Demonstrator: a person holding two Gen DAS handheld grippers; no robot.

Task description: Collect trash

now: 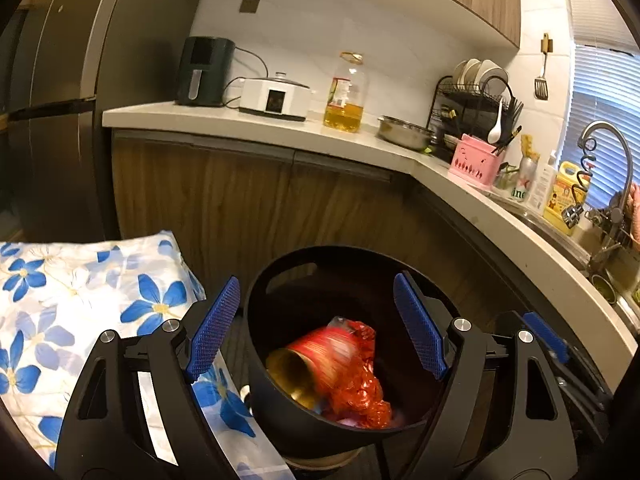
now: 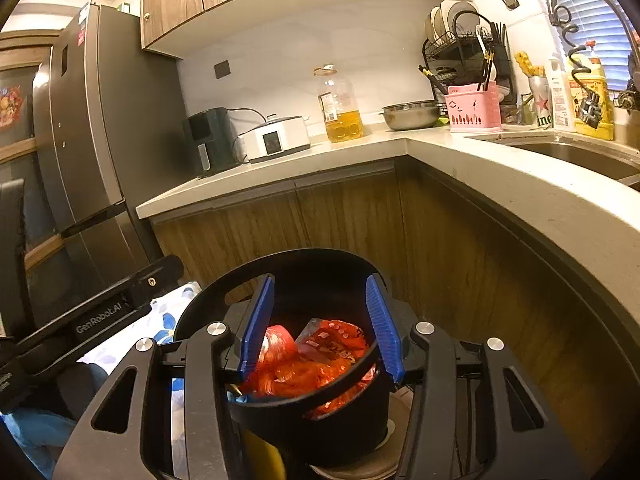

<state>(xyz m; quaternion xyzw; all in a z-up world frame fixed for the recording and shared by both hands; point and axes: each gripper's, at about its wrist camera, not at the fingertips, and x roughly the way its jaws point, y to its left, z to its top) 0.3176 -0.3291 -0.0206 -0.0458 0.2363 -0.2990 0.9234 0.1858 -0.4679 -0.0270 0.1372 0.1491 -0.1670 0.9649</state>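
two grippers: left gripper spread wide, right gripper parted, neither clamping anything
bin: black bin below both
contents: red can, red wrapper inside

Below me stands the black round bin, open-topped, with handle slots near its rim; inside it a red can lies on its side, gold end showing, blurred; crumpled red wrappers heap beside it.

- One black bin
- One red can
- One oil bottle
- One steel bowl
- One pink basket
- Two grippers: left gripper, right gripper
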